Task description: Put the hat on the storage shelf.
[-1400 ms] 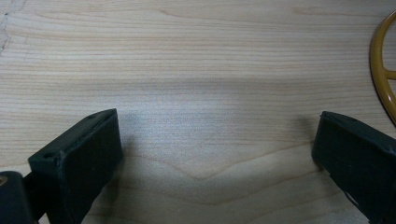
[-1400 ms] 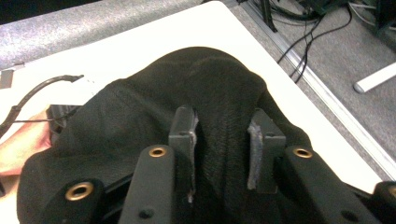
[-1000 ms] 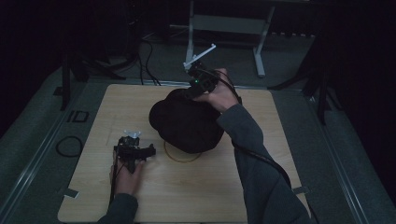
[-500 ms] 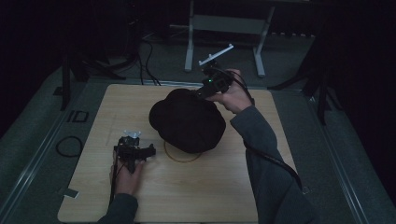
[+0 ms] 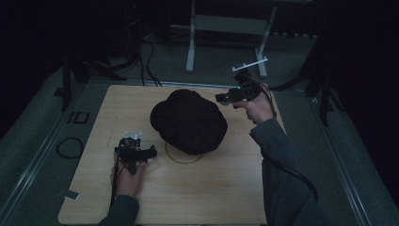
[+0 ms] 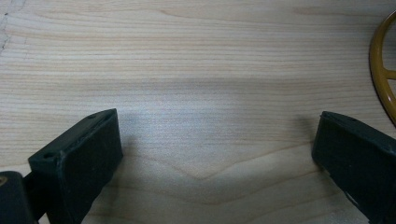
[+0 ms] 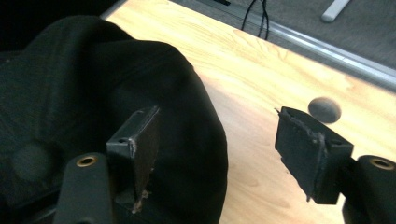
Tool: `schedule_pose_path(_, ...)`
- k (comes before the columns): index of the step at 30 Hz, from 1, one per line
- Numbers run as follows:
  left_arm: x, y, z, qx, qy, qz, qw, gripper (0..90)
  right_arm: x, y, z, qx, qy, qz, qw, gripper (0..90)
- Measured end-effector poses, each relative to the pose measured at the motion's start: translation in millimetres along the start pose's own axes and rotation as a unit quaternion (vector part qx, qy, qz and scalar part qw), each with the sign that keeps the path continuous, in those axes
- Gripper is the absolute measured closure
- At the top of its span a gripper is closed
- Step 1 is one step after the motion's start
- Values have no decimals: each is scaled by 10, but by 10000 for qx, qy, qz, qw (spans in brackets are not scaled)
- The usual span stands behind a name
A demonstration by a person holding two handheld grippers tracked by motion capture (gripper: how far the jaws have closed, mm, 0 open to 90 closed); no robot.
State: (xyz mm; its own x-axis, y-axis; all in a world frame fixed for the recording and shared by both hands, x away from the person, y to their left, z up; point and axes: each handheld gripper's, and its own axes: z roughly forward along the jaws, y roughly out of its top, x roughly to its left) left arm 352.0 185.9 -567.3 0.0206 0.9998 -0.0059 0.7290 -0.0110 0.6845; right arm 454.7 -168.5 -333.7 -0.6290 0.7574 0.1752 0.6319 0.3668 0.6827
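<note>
A pale wooden table (image 5: 226, 197) sits in a dim room, a person's two forearms reaching in over its near edge; at its centre lies a black hat (image 5: 189, 120), crown up, its soft cloth bulging in rounded folds; half tucked under the hat's near edge lies a thin yellow-brown ring (image 5: 182, 160), one curved stretch of which shows beside the hat in the left gripper view (image 6: 380, 70). The right gripper (image 5: 225, 98) is held in the air just off the hat's far right side, pointing toward it; in the right gripper view (image 7: 217, 140) its jaws stand wide apart with nothing between them, one over the hat's dark cloth (image 7: 70, 107), the other over bare wood. The left gripper (image 5: 136, 151) rests low on the table to the hat's near left, close to the ring; its jaws (image 6: 212, 154) are likewise spread wide over empty tabletop, gripping nothing.
</note>
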Motion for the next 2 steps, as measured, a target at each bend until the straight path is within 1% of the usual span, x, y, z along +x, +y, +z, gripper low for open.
schedule_pose_path(2,0,0,0,-1,1,1,10000,12,-58,-70,4,60,-50,50,10000,306)
